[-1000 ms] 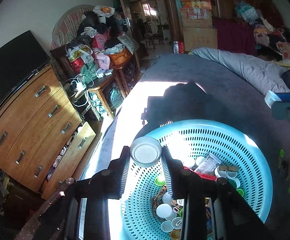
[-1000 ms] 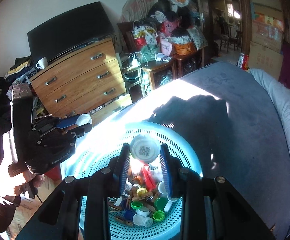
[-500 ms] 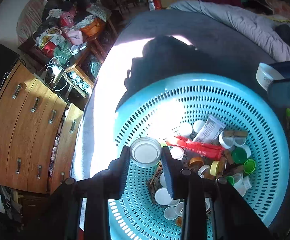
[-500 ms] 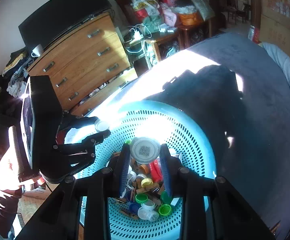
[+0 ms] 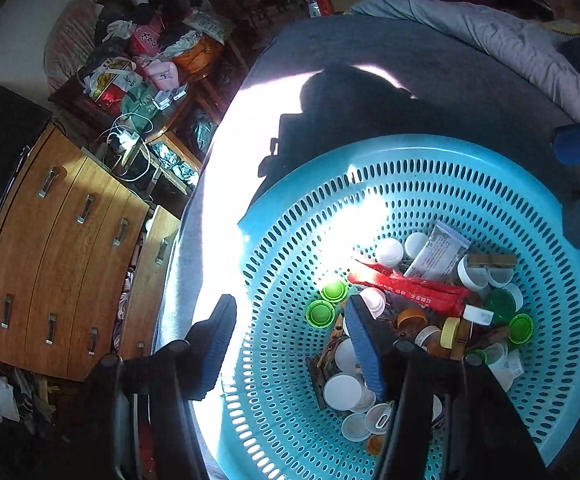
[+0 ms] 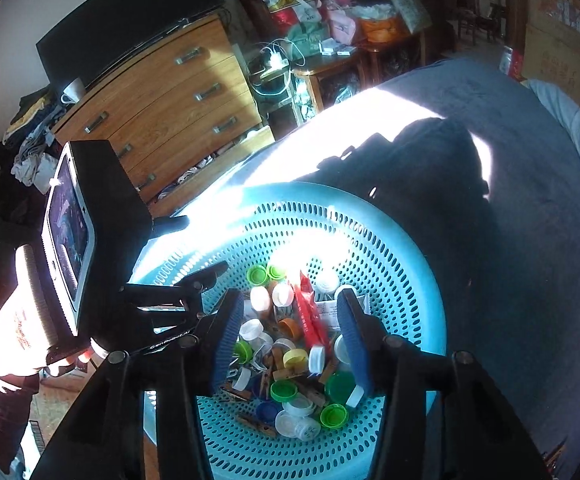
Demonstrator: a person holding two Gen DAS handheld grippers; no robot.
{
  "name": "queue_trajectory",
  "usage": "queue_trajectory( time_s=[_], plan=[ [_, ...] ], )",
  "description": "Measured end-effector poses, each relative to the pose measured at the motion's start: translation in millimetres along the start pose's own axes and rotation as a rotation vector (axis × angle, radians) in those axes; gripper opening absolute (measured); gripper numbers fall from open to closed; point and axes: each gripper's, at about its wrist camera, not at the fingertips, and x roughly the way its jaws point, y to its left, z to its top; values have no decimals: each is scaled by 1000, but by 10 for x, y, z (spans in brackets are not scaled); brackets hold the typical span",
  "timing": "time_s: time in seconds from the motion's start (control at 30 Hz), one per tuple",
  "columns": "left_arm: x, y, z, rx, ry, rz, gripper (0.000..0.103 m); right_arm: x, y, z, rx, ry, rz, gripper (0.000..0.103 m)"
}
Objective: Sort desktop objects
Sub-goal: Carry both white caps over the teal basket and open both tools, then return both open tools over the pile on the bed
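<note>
Jaws just sprang apart on both sides: left tool (image 5: 290, 340) and right tool (image 6: 287, 334) hang empty over the blue basket (image 5: 430, 152), white lids gone from both, apparently dropped in.

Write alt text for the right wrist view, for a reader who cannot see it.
The right tool hangs open and empty over a turquoise perforated basket heaped with bottle caps, clothespins and a red sachet. The left tool reaches in from the left. Behind stand a wooden dresser and cluttered tables.
</note>
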Motion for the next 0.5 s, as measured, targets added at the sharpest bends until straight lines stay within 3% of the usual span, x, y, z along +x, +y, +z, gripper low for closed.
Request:
queue_trajectory(
  time_s=[0.07,0.13,0.17,0.2,0.23,0.3,0.37,0.5],
  plan=[
    [-206,48,-34,-29,-75,19,58,-153,38,-95,-18,-63,-19,57],
    [-599,78,-172,-86,-214,7,58,-458,97,-337,-45,-179,-12,65],
    [-846,71,-280,-108,-294,0,58,-634,116,-525,-54,-246,-15,82],
    [-1103,19,-435,-128,-387,-12,65,-820,129,-771,-63,-319,-42,101],
    [-1334,-60,-595,-133,-470,-22,86,-986,130,-1050,-70,-382,-79,103],
    [-1687,-321,-956,-144,-602,-6,103,-1222,70,-1624,-65,-431,-150,103],
    [-1905,-652,-1249,-122,-667,-58,103,-1355,-93,-2239,4,-426,-215,103],
    [-1973,-1563,-1666,-34,-669,-181,103,-1455,-547,-3456,181,-344,-353,103]
  ],
)
